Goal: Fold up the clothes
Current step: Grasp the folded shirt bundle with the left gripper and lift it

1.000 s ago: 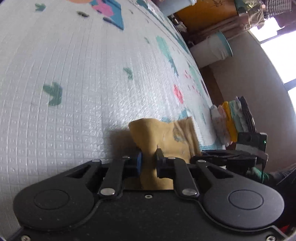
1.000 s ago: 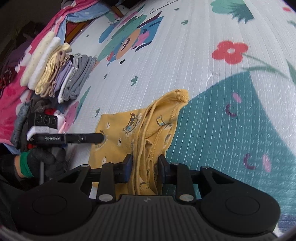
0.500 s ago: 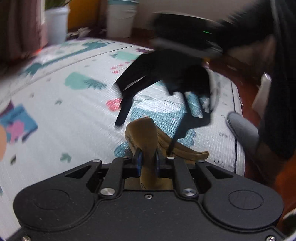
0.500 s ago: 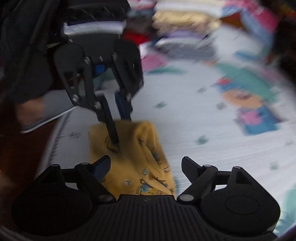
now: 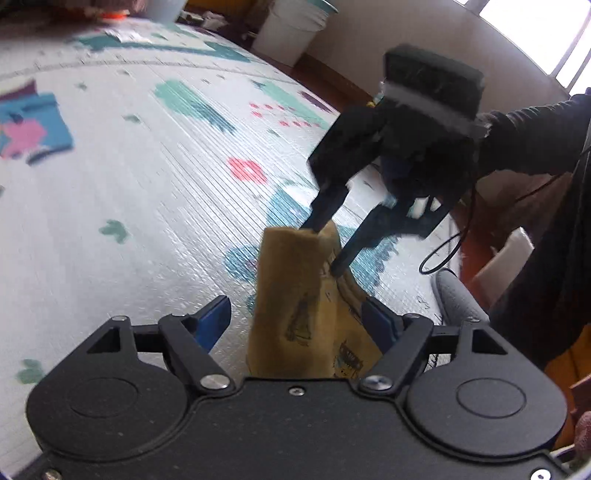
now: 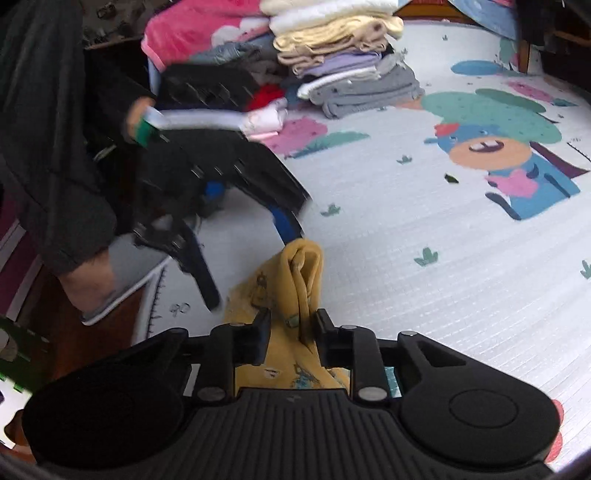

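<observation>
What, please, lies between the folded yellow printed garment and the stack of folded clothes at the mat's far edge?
In the right wrist view, only bare patterned play mat separates the yellow printed garment from the stack of folded clothes.

left gripper [image 5: 295,317]: opening, fingers clear of cloth | cloth [image 5: 295,295]: yellow, bunched upright between them | right gripper [image 5: 327,245]: at cloth's far end | mat [image 5: 129,166]: white, patterned | bucket [image 5: 291,26]: beyond mat

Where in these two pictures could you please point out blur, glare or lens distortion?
Left wrist view: the right hand-held gripper is motion-smeared, the window is blown out, and the printed white foam play mat bulges from fisheye. Right wrist view: the left hand-held gripper is streaked; the folded yellow printed garment stays fairly sharp.
</observation>
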A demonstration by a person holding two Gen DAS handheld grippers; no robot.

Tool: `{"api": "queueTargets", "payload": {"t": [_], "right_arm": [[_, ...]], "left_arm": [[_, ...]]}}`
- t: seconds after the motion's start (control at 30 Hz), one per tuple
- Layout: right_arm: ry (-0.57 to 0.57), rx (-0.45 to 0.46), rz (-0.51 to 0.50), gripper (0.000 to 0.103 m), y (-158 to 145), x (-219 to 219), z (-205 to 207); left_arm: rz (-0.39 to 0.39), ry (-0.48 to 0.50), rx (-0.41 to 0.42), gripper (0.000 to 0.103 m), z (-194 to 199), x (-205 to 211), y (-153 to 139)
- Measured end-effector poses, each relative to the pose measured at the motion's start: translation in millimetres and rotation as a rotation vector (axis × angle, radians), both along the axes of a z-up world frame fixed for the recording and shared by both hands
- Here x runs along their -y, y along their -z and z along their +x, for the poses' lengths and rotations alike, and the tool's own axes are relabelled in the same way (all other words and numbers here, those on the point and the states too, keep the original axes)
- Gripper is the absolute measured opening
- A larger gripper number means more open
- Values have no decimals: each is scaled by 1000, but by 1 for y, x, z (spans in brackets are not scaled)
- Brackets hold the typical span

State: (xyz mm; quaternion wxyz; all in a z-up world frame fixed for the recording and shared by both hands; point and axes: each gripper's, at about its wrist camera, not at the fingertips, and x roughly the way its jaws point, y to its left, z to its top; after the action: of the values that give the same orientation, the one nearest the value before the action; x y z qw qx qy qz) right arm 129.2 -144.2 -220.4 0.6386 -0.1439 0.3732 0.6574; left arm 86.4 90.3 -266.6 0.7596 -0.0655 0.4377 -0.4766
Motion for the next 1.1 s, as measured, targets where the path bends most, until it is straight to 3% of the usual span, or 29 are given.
{"api": "queueTargets", "payload": {"t": [0.1,0.2,0.33,0.47,0.5,0.6,0.67,0.77,0.83,0.97,1.03,1.1], "right_arm": [[-4,1,14,28,-3,1,0],[28,-22,21,28,-3,5,3],[169,-38,10,28,-22,28,11],[300,48,-56,33,-79,60,19],[326,78,-68,40,-99,65,21],[369,143,-80,42,-163,67,23],[383,227,-82,47,-208,56,13],[425,344,-70,58,-276,30,-13],[489,329,-16,67,-311,18,-28],[571,143,147,74,-349,19,-68],[572,110,195,83,-354,25,-88],[540,177,163,84,-355,29,-104]], "left_arm": [[-67,62,-102,70,12,10,18],[-68,49,-205,25,22,19,33],[-88,-66,-350,20,17,4,40],[-124,-265,-426,19,3,-32,22],[-133,-322,-421,19,0,-43,15],[-139,-514,-371,18,-11,-76,-11],[-115,-639,-321,18,-16,-97,-33],[-48,-749,-269,18,-10,-120,-67],[29,-780,-240,18,3,-129,-94],[96,-849,-148,18,20,-156,-161],[62,-916,-111,18,20,-172,-192],[-20,-999,-74,18,10,-194,-221]]}}
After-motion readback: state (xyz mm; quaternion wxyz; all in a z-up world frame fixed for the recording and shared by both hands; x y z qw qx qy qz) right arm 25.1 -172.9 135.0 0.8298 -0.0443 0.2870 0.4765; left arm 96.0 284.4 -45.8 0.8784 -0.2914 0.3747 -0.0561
